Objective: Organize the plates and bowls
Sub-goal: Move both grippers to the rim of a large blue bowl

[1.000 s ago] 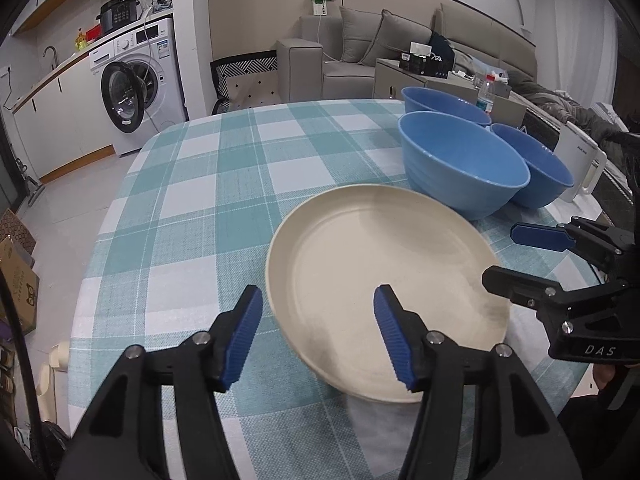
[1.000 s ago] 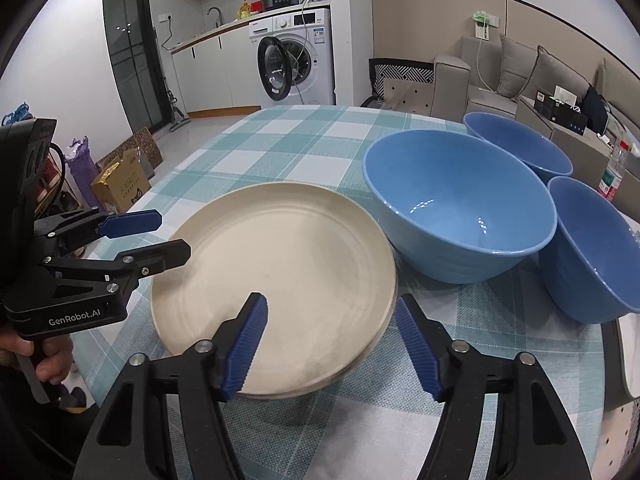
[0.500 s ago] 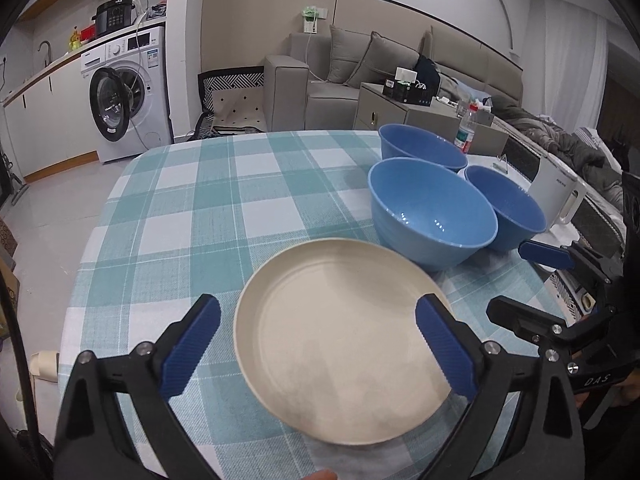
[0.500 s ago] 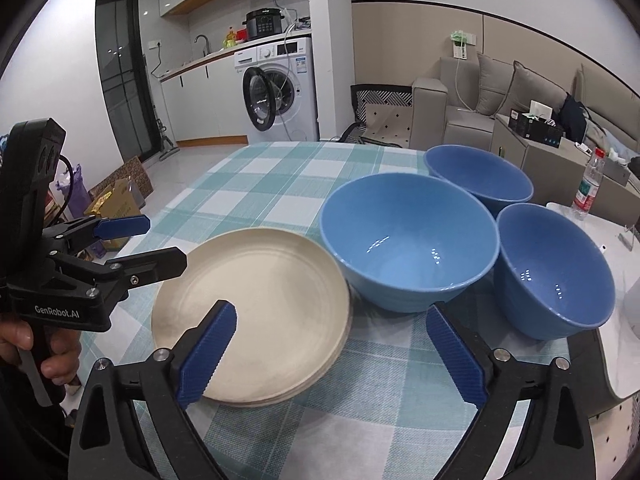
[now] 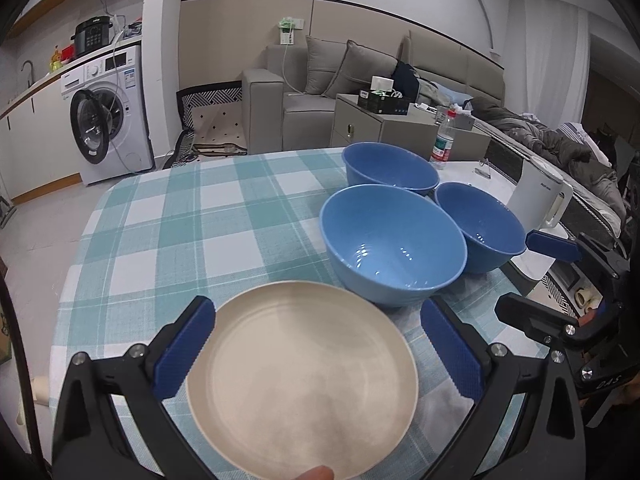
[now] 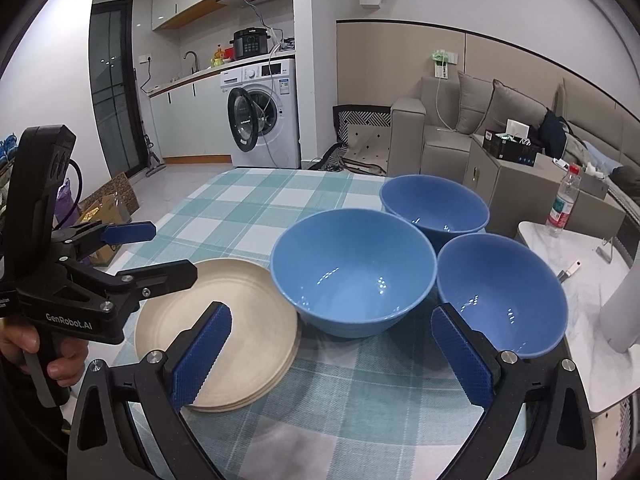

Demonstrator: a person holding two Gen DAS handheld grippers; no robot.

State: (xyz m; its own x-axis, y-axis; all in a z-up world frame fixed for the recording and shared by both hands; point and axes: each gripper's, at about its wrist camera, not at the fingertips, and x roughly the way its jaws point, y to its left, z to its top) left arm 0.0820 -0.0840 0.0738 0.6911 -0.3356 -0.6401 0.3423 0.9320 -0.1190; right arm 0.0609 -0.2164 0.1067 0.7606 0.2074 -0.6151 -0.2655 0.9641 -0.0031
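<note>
Both the left gripper (image 5: 316, 348) and right gripper (image 6: 332, 356) have jaws released, empty — cream plates (image 6: 216, 332) stacked lower left, three blue bowls (image 6: 352, 276) still separate, presumably awaiting nesting.

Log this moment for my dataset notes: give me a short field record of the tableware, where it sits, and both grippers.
surface: table with teal-checked cloth
plates: cream plate stack, near edge, beside the bowls
bowls: three blue bowls, upright, clustered: nearest bowl, right bowl, far bowl
left gripper: open, above the plates, nothing held
right gripper: open, nothing held
stacking: bowls not yet nested
</note>
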